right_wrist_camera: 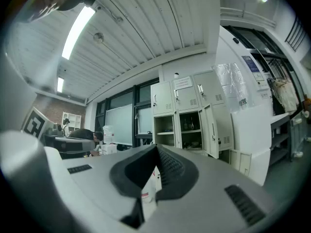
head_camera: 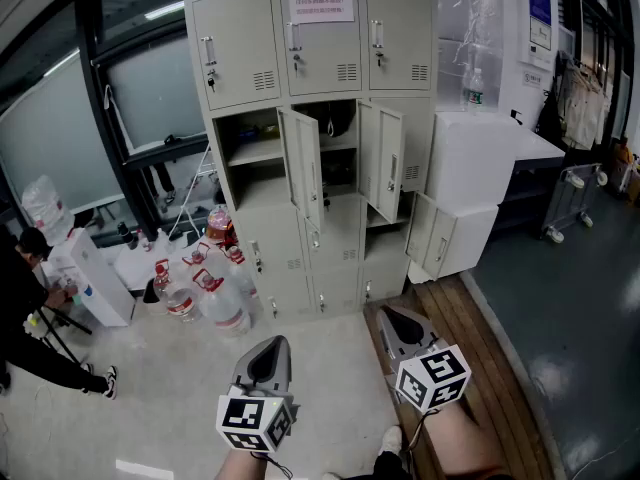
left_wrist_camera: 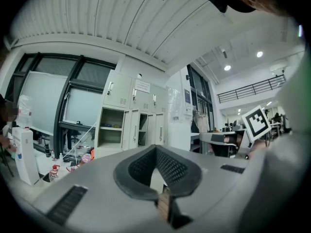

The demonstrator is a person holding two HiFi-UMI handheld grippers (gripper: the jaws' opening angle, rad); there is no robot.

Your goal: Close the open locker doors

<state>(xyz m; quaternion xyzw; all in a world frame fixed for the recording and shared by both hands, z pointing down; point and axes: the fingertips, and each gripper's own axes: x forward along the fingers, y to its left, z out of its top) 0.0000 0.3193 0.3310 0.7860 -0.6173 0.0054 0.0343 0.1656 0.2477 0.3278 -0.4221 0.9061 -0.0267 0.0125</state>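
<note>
Standing off from the locker bank (head_camera: 250, 48), both grippers pressed together and carrying nothing.

Left gripper (head_camera: 272, 346) and right gripper (head_camera: 390, 316) are sitting at lower centre of frame, jaws closed on air, pointing up-frame at the lockers and well apart from them. Counting three doors hanging open, each with its long axis vertical: left door (head_camera: 302, 168) and middle door (head_camera: 384, 160) in the centre row, low door (head_camera: 433, 233) at the bank's lower right. Right gripper is lying nearer the low door; left gripper is sitting under the left door. Judging that closing the gap is coming first.
</note>
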